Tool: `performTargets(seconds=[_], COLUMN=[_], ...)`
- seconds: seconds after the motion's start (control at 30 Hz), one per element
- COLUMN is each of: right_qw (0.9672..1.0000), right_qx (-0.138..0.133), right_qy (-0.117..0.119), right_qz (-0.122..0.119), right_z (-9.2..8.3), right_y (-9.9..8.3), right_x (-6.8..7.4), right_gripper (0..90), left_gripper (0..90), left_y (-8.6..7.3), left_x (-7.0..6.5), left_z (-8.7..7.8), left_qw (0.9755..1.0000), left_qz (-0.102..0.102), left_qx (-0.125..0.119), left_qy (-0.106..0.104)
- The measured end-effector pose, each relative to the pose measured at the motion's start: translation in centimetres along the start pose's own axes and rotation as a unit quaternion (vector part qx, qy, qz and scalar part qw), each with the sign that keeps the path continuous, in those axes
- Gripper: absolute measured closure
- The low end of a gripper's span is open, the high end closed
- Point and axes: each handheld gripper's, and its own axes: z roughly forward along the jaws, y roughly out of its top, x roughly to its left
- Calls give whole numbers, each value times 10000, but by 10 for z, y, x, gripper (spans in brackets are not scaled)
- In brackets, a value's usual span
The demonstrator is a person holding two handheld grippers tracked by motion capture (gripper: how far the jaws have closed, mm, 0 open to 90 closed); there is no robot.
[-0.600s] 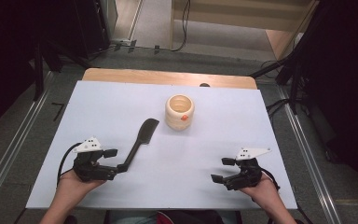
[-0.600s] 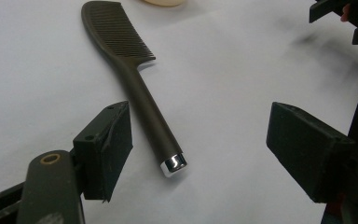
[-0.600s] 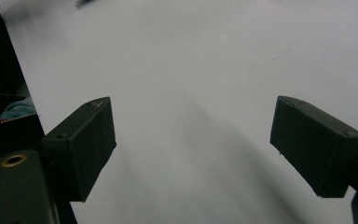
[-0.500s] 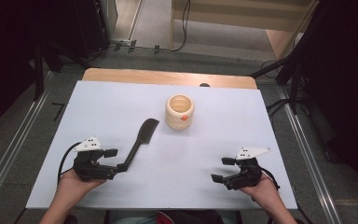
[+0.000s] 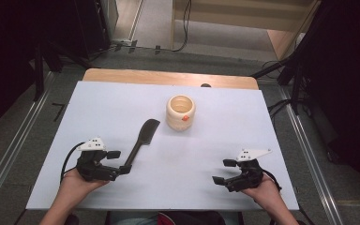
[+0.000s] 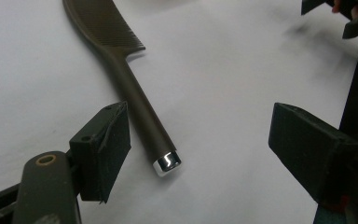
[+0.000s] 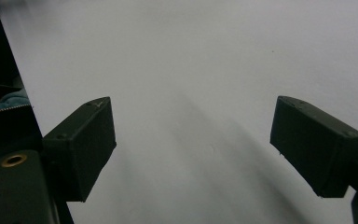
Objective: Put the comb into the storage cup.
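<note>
Looks like a lab or recording studio: white table (image 5: 122, 103) set on a grey floor (image 5: 14, 140) between metal rails (image 5: 0, 173), black stands (image 5: 40, 65) at both sides, loose cables (image 5: 185, 23) behind.

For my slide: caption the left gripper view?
Open left gripper straddles the dark comb's handle end on the white table.

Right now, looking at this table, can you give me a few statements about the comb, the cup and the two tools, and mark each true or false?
1. The comb lies flat on the white table. True.
2. The left gripper is clamped on the comb's handle. False: its fingers stand apart, the handle's end lying loose between them.
3. The cup stands upright beyond the comb. True.
4. The right gripper holds the cup. False: it is open with nothing in it, near the table's front edge.
</note>
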Motion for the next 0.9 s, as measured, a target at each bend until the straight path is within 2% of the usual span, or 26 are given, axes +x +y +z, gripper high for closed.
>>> performTargets(seconds=[0.27,0.47,0.57,0.7,0.9], right_qw=[10000,10000,9999,9999,10000], right_qx=[-38,12,50,46,33], right_qy=[-14,33,78,34,-67], right_qz=[69,-10,-60,-86,-39], right_z=[0,3,4,4,2], right_y=[-1,2,2,2,1], right_x=[-2,-2,0,1,0], right_gripper=[125,125,125,125,125], left_gripper=[216,226,227,227,227], left_y=[0,-2,-3,-2,0], left_x=[1,2,4,5,4], left_z=[1,-2,-4,-7,-5], left_qw=[10000,9998,9996,9994,9991], left_qz=[-28,-64,-150,-242,-265], left_qx=[83,114,80,19,55], left_qy=[41,151,207,250,322])
